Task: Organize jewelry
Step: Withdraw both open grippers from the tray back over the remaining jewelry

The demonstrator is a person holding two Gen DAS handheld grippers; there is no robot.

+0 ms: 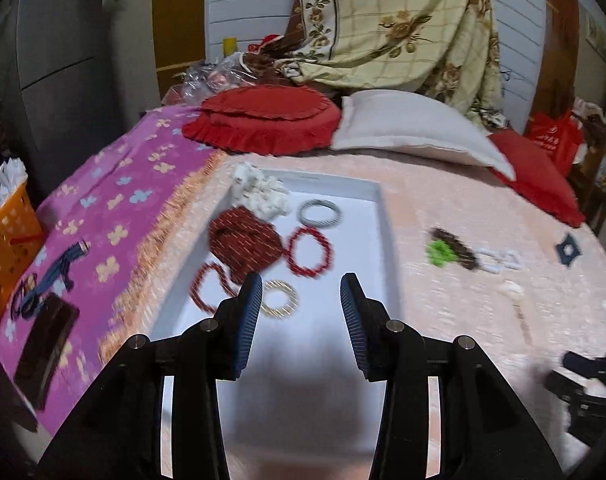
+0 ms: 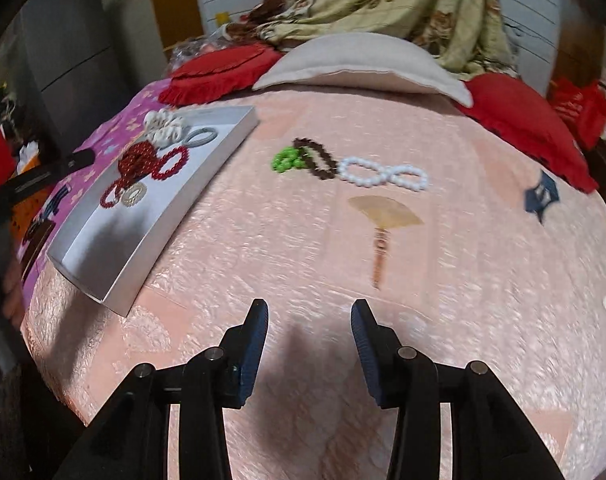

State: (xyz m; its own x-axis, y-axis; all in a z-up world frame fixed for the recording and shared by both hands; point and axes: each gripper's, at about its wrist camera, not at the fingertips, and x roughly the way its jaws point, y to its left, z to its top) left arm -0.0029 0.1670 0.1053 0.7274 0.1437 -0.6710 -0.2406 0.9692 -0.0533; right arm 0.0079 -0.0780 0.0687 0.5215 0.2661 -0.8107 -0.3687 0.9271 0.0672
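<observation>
**White tray half filled, four pieces left on the bed**

White cardboard, a shallow tray (image 1: 343, 196), lies on the pink bedspread (image 2: 263, 260) and serves as the collecting place. In the left wrist view it fills the middle of the frame. At its far end sit a white shell cluster (image 1: 259, 192), a dark red bead bundle (image 1: 243, 240), a grey bangle (image 1: 321, 213), a red bead bracelet (image 1: 309, 252), a second red loop (image 1: 207, 286) and a gold bangle (image 1: 279, 298). They crowd the far end, so the near floor of the tray is bare, probably room for what comes next.

The left tool (image 1: 301, 292) hovers over that bare part, released, with nothing between its fingers.

The right tool (image 2: 309, 320) is also released and holds nothing. It hangs low over the bedspread, at the bottom of the right wrist frame. Ahead of it, in the centre of the frame, the unsorted pieces lie in a loose row: green beads (image 2: 287, 162) touching a brown bead bracelet (image 2: 317, 160), a white pearl strand (image 2: 383, 174) twisted into a figure eight, and a fan-shaped hairpin (image 2: 383, 220) nearest the tool. I would guess the hairpin goes next, being closest.
</observation>
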